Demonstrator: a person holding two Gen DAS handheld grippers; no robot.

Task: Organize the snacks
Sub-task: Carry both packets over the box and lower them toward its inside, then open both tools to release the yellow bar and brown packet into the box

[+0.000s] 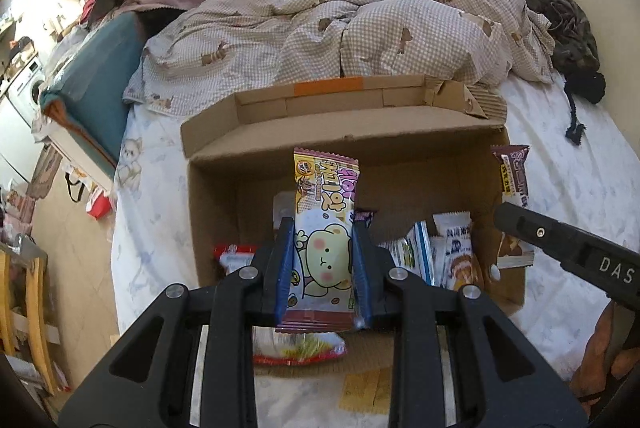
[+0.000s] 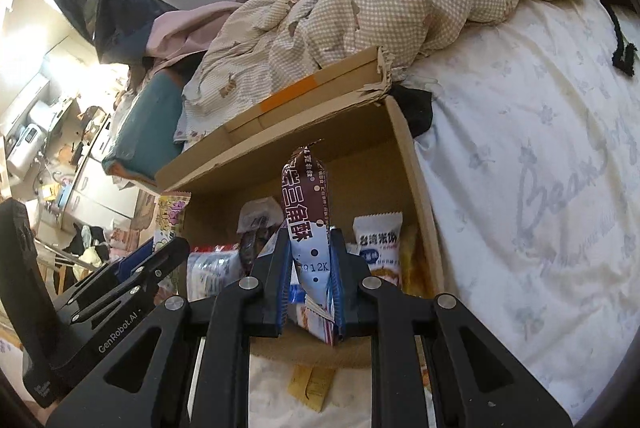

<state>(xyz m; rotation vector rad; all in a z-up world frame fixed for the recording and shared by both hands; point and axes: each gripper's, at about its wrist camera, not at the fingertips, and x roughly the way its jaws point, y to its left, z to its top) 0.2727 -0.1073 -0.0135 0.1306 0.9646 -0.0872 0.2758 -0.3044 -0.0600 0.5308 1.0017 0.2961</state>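
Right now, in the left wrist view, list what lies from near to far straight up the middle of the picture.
left gripper → bear snack packet clamped in it → cardboard box far wall → box's raised flap with orange tape → checked duvet → wall behind the bed.

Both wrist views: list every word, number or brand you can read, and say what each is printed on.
"DAS": on the right gripper, cut off at the frame edge.
"GenRobot.AI": on the left gripper.
"912K": on the brown-and-white snack in the right gripper.
"Bear": grey script on the sheet; the words after it are unclear.
Bear snack in the left gripper: Korean lettering, too distorted to quote.
White packet in the box: print too blurred.
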